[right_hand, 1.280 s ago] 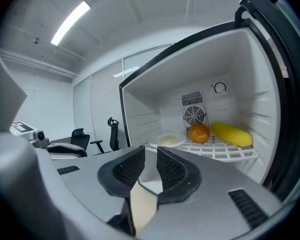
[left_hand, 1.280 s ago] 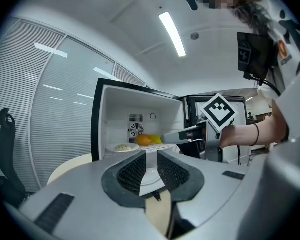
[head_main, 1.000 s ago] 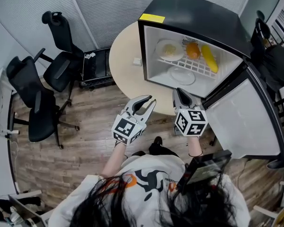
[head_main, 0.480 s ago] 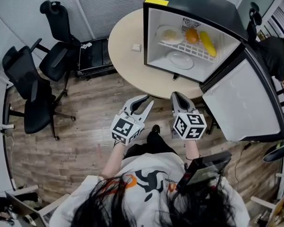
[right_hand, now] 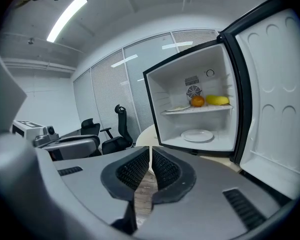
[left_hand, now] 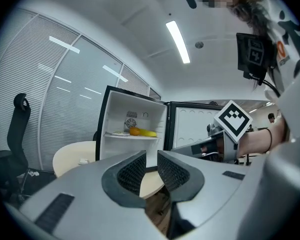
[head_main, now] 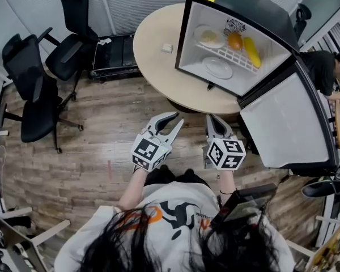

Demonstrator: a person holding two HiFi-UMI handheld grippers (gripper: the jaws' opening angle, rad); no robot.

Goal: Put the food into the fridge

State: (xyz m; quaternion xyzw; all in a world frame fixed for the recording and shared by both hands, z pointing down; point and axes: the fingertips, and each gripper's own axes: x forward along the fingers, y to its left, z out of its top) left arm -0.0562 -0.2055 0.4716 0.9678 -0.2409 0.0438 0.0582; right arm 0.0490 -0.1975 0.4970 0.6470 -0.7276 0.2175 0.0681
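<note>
A small black fridge point(head_main: 243, 10) stands open on a round table point(head_main: 158, 67). Its wire shelf carries a plate with food point(head_main: 208, 36), an orange point(head_main: 235, 41) and a yellow item point(head_main: 251, 52). An empty white plate point(head_main: 217, 68) lies on the fridge floor. Both grippers hover over the wooden floor, short of the table. My left gripper point(head_main: 171, 120) is open and empty point(left_hand: 151, 156). My right gripper point(head_main: 211, 119) is shut with nothing between its pads point(right_hand: 150, 151). The right gripper view also shows the orange point(right_hand: 197, 101) and the empty plate point(right_hand: 197, 135).
The fridge door point(head_main: 283, 123) swings wide to the right. Two black office chairs point(head_main: 31, 89) and a low black cart point(head_main: 116, 55) stand at the left. A small white object point(head_main: 166, 48) lies on the table. A person point(head_main: 326, 75) sits at the right edge.
Both grippers have drawn back from the fridge, which now sits farther off. The right jaws have come together. A person has come into view at the right.
</note>
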